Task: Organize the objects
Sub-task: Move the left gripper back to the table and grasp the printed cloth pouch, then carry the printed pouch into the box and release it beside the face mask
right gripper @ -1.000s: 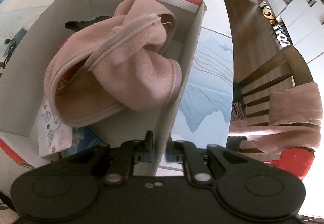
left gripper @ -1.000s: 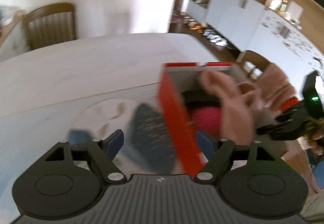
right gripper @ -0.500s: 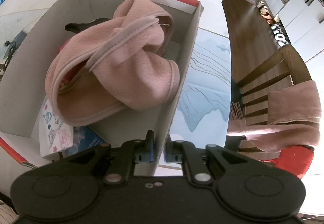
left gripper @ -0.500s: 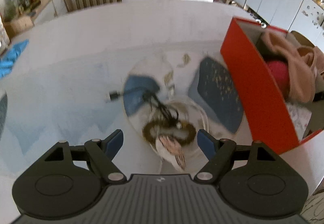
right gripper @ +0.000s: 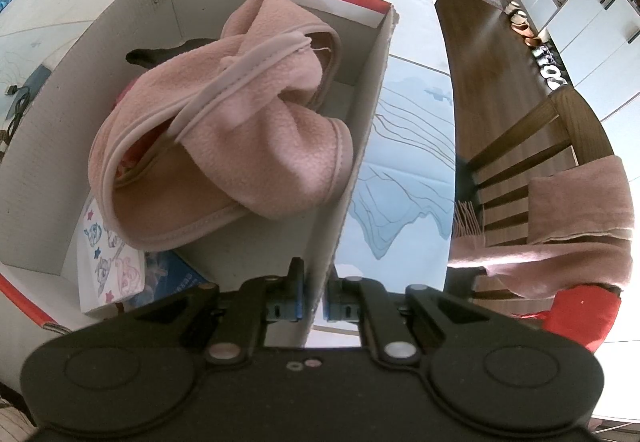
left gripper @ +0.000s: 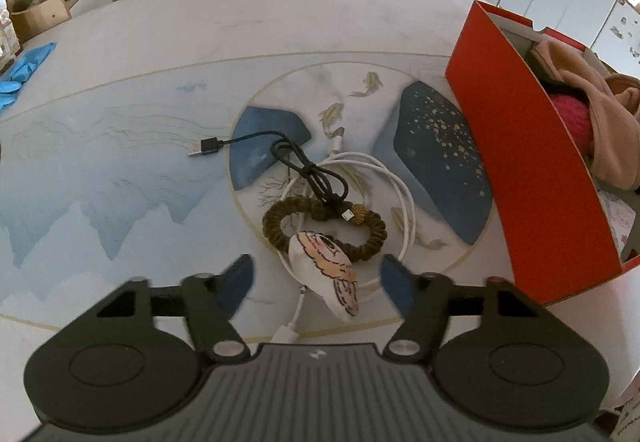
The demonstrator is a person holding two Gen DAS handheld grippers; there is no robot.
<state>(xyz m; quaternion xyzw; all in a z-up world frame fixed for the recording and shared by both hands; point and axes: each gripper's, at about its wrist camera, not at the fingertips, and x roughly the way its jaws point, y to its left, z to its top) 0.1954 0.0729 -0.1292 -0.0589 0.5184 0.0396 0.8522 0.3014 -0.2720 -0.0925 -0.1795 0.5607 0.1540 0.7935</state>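
Left wrist view: left gripper (left gripper: 316, 278), jaws just closing, straddles the pouch (left gripper: 326, 274) untouched; right gripper (right gripper: 314, 296) pinches the box (right gripper: 360, 146) wall.

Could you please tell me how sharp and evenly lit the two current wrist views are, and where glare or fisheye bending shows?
Left wrist view: the table edge bows strongly, the far wall is blown out white, the left claw fingertips look slightly smeared, and the cables are crisp. Right wrist view: sharp on the pink fleece, glare whitens the tabletop beyond the box, and the floor curves.
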